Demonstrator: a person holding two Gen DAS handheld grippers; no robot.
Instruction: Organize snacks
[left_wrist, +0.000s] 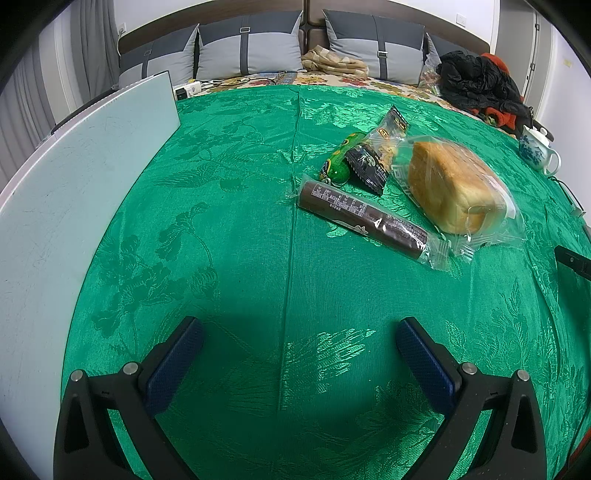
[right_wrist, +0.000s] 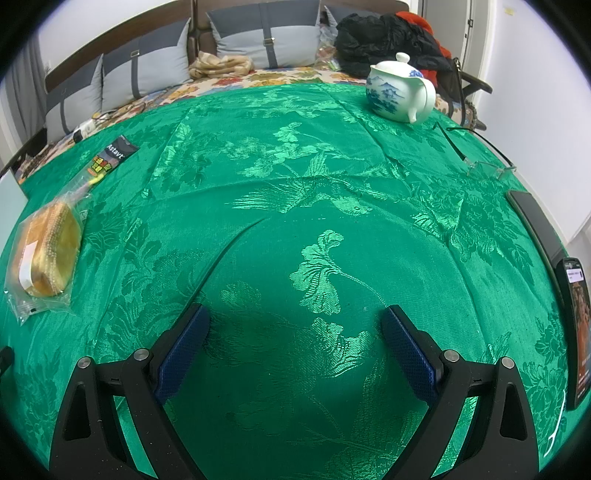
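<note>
The left gripper (left_wrist: 299, 328) hung low over the green tablecloth (left_wrist: 221, 221), fingers spread wide and holding nothing. Ahead and right of its fingertips lay the snacks: a brown wrapped roll (left_wrist: 364, 218), a bagged bread loaf (left_wrist: 450, 188), a green packet (left_wrist: 338, 162) and a dark packet (left_wrist: 371, 164), bunched together. The right gripper (right_wrist: 295, 317) was likewise wide apart and empty, the loaf (right_wrist: 46, 251) far left of its fingers, a teapot (right_wrist: 400, 92) ahead-right.

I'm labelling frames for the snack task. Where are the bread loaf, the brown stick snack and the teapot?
bread loaf (left_wrist: 448, 186): left wrist view, top crust.
brown stick snack (left_wrist: 364, 218): left wrist view, mid wrapper.
teapot (right_wrist: 391, 94): right wrist view, painted belly.
</note>
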